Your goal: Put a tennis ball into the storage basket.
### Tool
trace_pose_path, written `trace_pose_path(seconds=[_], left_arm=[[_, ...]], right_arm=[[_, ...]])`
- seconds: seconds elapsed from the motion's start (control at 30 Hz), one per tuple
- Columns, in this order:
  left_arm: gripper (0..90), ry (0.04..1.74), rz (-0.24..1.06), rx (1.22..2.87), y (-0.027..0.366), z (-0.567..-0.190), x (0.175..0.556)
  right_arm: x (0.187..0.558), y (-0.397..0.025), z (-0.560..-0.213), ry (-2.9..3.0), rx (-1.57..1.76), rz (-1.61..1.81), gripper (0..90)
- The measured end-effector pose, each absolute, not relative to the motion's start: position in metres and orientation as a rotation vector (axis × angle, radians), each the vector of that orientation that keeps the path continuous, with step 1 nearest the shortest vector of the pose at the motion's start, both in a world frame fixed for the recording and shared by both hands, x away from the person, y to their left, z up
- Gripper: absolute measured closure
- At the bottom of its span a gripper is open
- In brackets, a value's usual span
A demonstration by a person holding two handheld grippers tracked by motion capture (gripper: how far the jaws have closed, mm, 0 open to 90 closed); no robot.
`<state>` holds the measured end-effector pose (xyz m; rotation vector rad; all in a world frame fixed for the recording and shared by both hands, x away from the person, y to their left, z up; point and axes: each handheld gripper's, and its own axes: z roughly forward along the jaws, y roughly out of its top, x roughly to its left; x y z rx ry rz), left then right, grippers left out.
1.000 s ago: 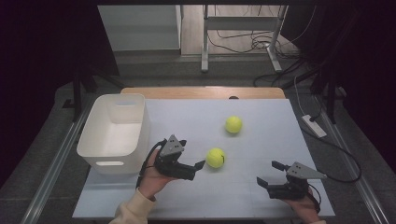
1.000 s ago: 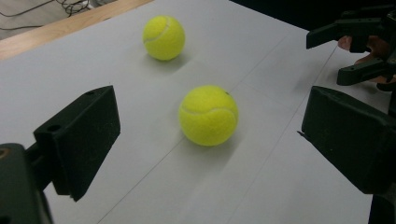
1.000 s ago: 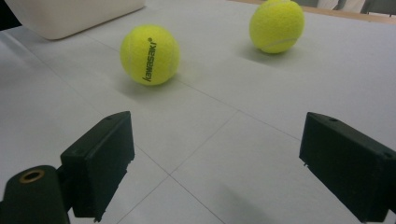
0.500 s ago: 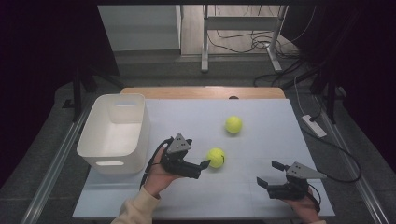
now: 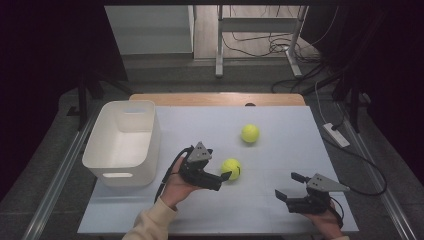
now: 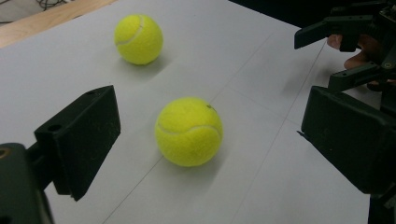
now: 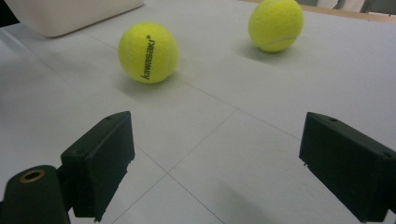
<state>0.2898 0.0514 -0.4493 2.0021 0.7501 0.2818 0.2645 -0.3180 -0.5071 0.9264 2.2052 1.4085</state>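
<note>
The counter [image 5: 280, 210] is carrying everything, its pale sheet lying flat under a wooden strip along the far edge. A white bin [image 5: 122, 142] is sitting on the counter's left side, open at the top, with a slot handle facing the person. It is standing just left of the left tool and apart from both balls.

Two yellow balls are resting on the sheet. The near ball [image 5: 231, 169] is lying about mid-counter, and in the left tool's own view [image 6: 188, 131] it is sitting between the two black jaws, slightly ahead of them, with bare sheet showing on either side. The far ball [image 5: 250, 133] is lying farther back and a little to the right, well apart from the near ball, with nothing standing between them.

The left tool [image 5: 223, 176] is hovering low at the near ball, its jaws spread wide and touching nothing; whether a tip is brushing the ball is hard to tell from above. The person's hand [image 5: 175, 187] is gripping it from below, a pale sleeve [image 5: 150, 227] trailing off the bottom edge.

The right tool [image 5: 290, 186] is resting near the counter's front right, jaws spread wide and holding nothing, pointing towards the balls across open sheet.
</note>
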Motion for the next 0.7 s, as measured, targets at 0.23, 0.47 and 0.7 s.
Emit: trace_pose_path(seconds=[0.23, 0.47, 0.7], left_arm=[[5.7, 0.739, 0.266, 2.024, 0.041, -0.455, 0.297], [5.7, 0.745, 0.255, 2.043, 0.036, -0.460, 0.303], [5.7, 0.754, 0.242, 2.063, 0.031, -0.467, 0.310]], right_arm=[[0.265, -0.318, -0.507, 2.207, 0.930, 1.407, 10.0], [0.264, -0.318, -0.507, 2.205, 0.931, 1.407, 10.0], [0.265, -0.318, -0.508, 2.208, 0.929, 1.404, 10.0]])
